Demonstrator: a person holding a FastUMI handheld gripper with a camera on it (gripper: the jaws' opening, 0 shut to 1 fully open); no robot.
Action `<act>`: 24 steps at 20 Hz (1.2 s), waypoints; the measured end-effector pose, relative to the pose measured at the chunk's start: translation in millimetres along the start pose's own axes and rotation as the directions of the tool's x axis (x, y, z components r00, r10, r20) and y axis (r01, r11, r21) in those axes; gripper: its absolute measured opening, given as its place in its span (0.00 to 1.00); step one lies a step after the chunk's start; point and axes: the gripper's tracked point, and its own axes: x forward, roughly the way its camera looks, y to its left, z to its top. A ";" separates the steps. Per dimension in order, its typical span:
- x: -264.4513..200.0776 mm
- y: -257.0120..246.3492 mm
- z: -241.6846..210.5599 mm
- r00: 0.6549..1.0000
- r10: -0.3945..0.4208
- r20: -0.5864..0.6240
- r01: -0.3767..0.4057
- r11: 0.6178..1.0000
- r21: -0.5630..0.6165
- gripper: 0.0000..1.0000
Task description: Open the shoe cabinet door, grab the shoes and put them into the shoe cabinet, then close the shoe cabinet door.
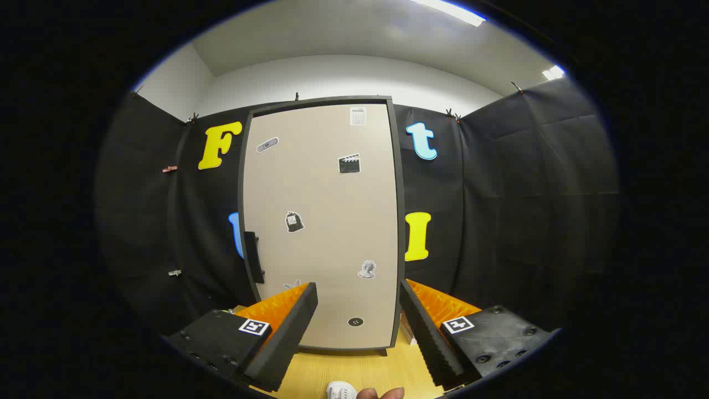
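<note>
Gripper view: my gripper (pixel 358 310) spread, empty — shoe cabinet door (pixel 324 221) shut, just ahead. I'd steer for the dark handle (pixel 253 256) on its left edge, hook squarely, swing slowly.

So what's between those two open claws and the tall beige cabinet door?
In the gripper view, only bare wooden floor separates the open gripper from the shut cabinet door.
</note>
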 end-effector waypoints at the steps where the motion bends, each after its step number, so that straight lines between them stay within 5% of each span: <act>1: 0.4 -0.3 -0.5 1.000 0.000 -0.003 0.000 1.000 0.000 0.97; 16: 4.0 3.7 -0.8 1.000 -0.019 0.001 0.019 1.000 -0.019 0.97; 24: 21.8 56.7 -0.4 0.999 0.034 -0.006 -0.034 0.999 0.012 0.97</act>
